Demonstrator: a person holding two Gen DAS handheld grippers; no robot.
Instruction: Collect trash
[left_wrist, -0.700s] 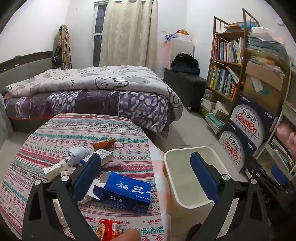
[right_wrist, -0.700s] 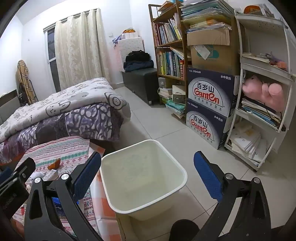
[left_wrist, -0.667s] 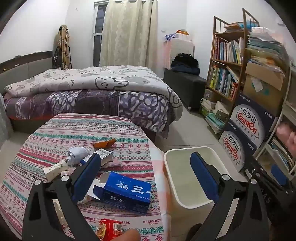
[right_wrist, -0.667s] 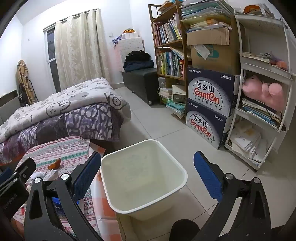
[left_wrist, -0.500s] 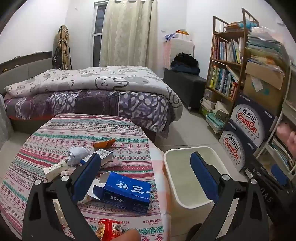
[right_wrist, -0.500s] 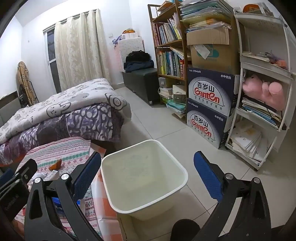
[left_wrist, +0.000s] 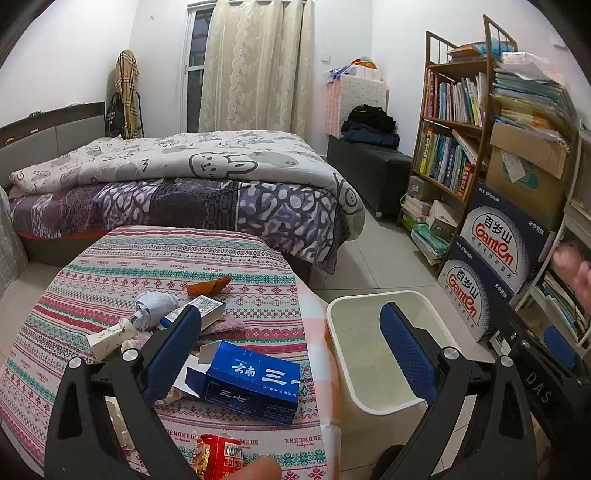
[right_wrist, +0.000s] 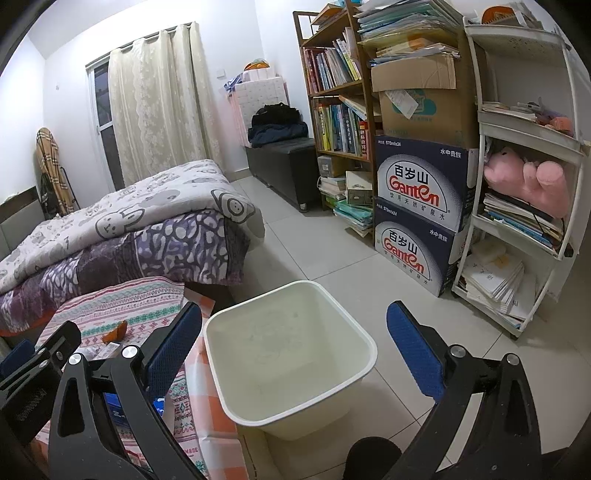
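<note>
The right gripper (right_wrist: 293, 347) has shifted slightly rightward: in its view the white bin (right_wrist: 364, 343) sits a touch further right than 0.7 s ago, and the patterned tablecloth (right_wrist: 122, 299) too; no trash has moved

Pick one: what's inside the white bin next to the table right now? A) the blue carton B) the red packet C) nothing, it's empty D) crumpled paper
C: the white bin shows only its bare inner walls and floor in both wrist views, while the blue carton, crumpled paper and red packet all lie on the table.
</note>
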